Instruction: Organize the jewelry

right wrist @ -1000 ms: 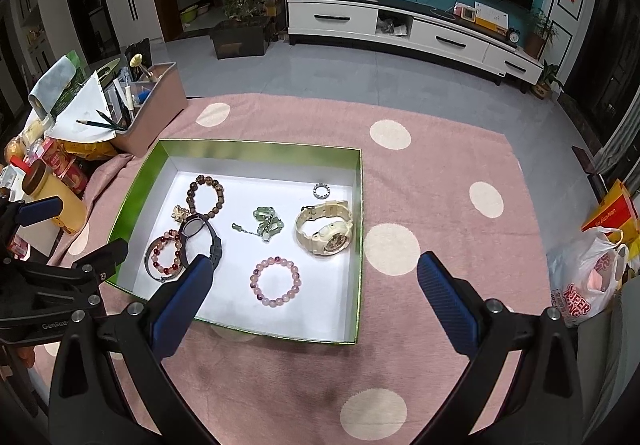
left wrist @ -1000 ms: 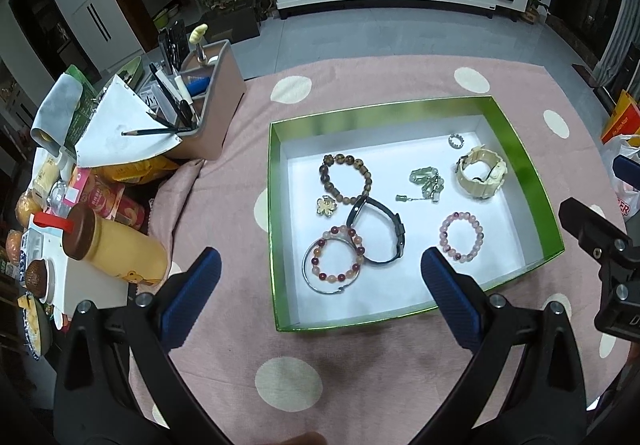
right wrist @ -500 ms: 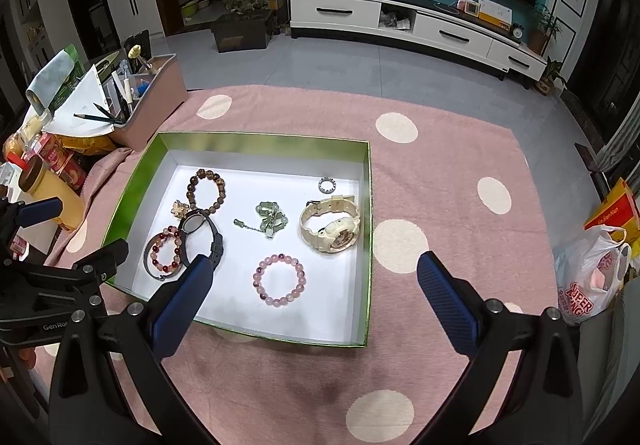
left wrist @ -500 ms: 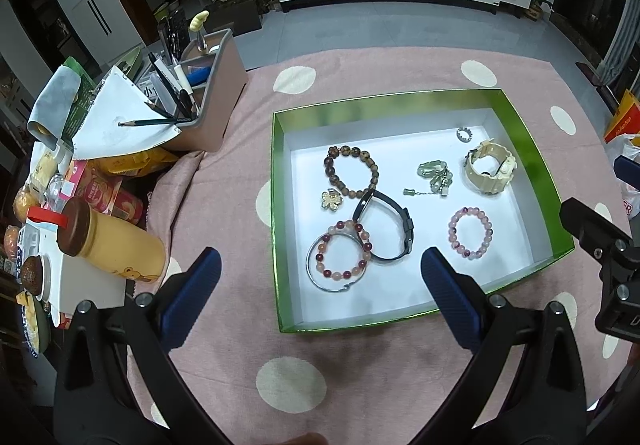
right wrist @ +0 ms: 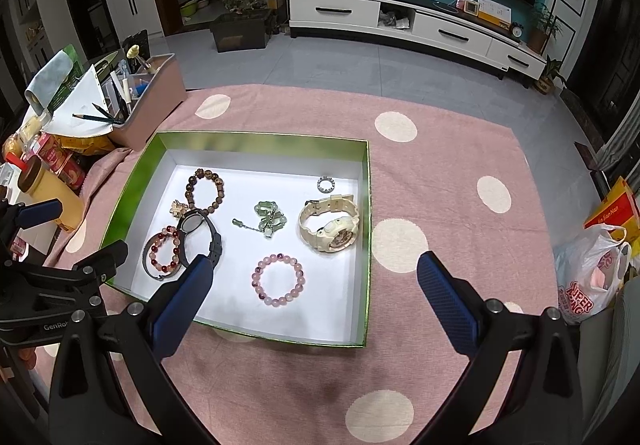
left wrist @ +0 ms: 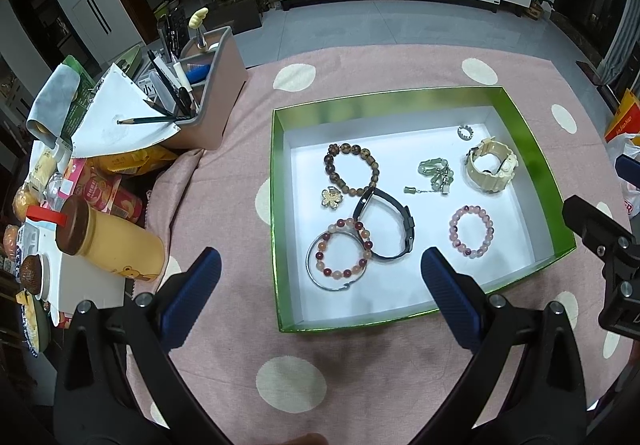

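Note:
A green-walled box (left wrist: 276, 229) (right wrist: 366, 229) with a white floor lies on the pink dotted cloth. Inside lie a brown bead bracelet (left wrist: 352, 169) (right wrist: 205, 192), a gold flower brooch (left wrist: 331, 198), a black watch (left wrist: 386, 225) (right wrist: 200, 235), a red bead bracelet over a silver bangle (left wrist: 339, 258) (right wrist: 163, 255), a green jade chain piece (left wrist: 434, 176) (right wrist: 269, 221), a pink bead bracelet (left wrist: 471, 231) (right wrist: 278, 279), a cream watch (left wrist: 491, 169) (right wrist: 330, 225) and a small ring (left wrist: 465, 132) (right wrist: 326, 184). My left gripper (left wrist: 320, 285) hovers open at the box's near edge. My right gripper (right wrist: 314, 291) hovers open over the box's near right part. Both hold nothing.
A pink organizer (left wrist: 216, 93) with pens stands far left of the box, beside paper, snack packets and a yellow bottle (left wrist: 112, 241). A plastic bag (right wrist: 592, 277) lies off the cloth's right edge. Bare pink cloth (right wrist: 440, 165) spreads right of and behind the box.
Both views have shifted slightly, so the box sits a little lower and nearer in frame. Both grippers stay open and the jewelry has not moved.

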